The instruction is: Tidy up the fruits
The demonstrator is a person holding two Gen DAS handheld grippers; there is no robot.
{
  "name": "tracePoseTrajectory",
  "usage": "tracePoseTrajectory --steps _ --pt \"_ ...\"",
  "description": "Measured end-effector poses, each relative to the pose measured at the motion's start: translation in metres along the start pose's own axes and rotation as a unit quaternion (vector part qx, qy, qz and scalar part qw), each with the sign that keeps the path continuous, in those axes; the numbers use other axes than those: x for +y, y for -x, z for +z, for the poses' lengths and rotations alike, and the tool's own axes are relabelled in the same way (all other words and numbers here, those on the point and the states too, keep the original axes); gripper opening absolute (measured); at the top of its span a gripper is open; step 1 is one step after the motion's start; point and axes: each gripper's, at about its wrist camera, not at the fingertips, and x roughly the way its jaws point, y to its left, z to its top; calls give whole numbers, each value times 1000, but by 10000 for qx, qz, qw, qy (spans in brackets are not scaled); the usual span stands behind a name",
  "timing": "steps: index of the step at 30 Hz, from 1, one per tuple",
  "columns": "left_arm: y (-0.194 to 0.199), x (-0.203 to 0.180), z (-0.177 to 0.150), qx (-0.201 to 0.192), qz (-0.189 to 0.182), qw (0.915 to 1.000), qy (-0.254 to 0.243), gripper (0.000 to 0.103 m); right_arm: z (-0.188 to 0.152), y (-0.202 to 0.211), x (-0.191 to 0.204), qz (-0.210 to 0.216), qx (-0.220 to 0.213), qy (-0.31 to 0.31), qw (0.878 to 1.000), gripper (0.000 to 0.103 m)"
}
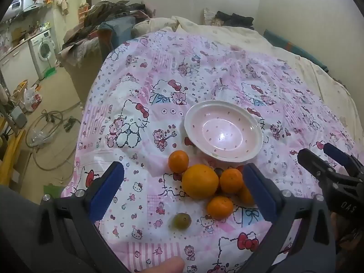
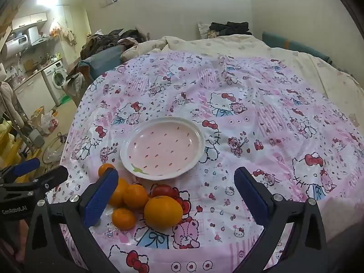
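Left gripper [image 1: 184, 186]: I see both blue pads spread wide, nothing between them but air; it hangs over the fruit pile, angled down.
Right gripper [image 2: 176, 193]: wide too, holding nothing; in my left view only its black tips [image 1: 318, 161] show at the right edge.
Bowl [image 1: 224, 130]: pink, speckled, empty, sitting on the cloth [image 1: 227, 79] just beyond the fruit.
Big orange [image 1: 200, 181]: in the middle of the pile, touching its neighbours.
Mandarins: one [image 1: 178, 161] nearest the bowl, one [image 1: 231, 180] right of the orange, one [image 1: 220, 207] in front.
Hidden fruit: another orange one [image 1: 245, 194] is half covered by my left gripper's right pad; in the right view that gripper's left pad covers part of the pile.
Red fruit [image 2: 162, 191]: plain in the right view, only a sliver behind the pile in the left one.
Dark fruit [image 1: 218, 171]: wedged behind the orange; I cannot tell what it is.
Green fruit [image 1: 180, 221]: lies apart, nearest me, blurred.
Finger [image 1: 168, 267]: cut off by the bottom edge.
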Motion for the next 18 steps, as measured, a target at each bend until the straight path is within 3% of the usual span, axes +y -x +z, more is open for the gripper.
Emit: tracePoseTrajectory --steps 18 --pt "-4 -2 -3 20 49 10000 17 103 -1 0 1 -18 -4 42 10000 103"
